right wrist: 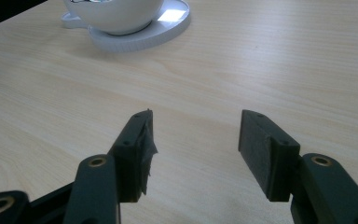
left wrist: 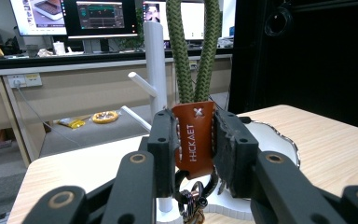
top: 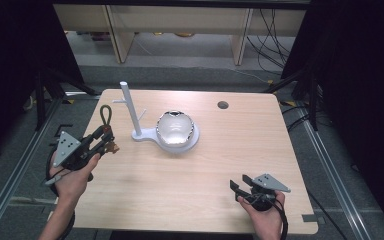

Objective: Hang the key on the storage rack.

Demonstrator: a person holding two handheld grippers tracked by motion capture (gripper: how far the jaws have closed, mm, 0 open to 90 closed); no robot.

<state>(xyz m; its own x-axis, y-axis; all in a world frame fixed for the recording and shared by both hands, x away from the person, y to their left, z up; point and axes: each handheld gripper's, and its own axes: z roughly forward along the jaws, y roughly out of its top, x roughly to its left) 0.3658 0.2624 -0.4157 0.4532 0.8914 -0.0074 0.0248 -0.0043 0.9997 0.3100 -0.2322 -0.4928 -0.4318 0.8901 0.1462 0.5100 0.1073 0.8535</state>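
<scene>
My left gripper (top: 107, 139) hovers at the table's left side, shut on a keychain's brown leather tab (left wrist: 193, 123). The keychain's green rope loop (top: 105, 114) stands up from the jaws, and its metal rings (left wrist: 193, 198) hang below them. In the left gripper view my left gripper (left wrist: 196, 144) points toward the white peg stand (left wrist: 156, 70). That stand (top: 130, 107) rises from a white base holding a shiny round bowl (top: 176, 127) at the table's middle. My right gripper (top: 237, 190) rests open near the front right, with nothing between its jaws (right wrist: 196, 144); the bowl (right wrist: 116, 11) lies far ahead of it.
A round cable hole (top: 223, 105) sits at the back right of the wooden table (top: 240, 150). Dark curtains and metal frames flank the table. Monitors (left wrist: 98, 18) on a desk stand beyond the far edge.
</scene>
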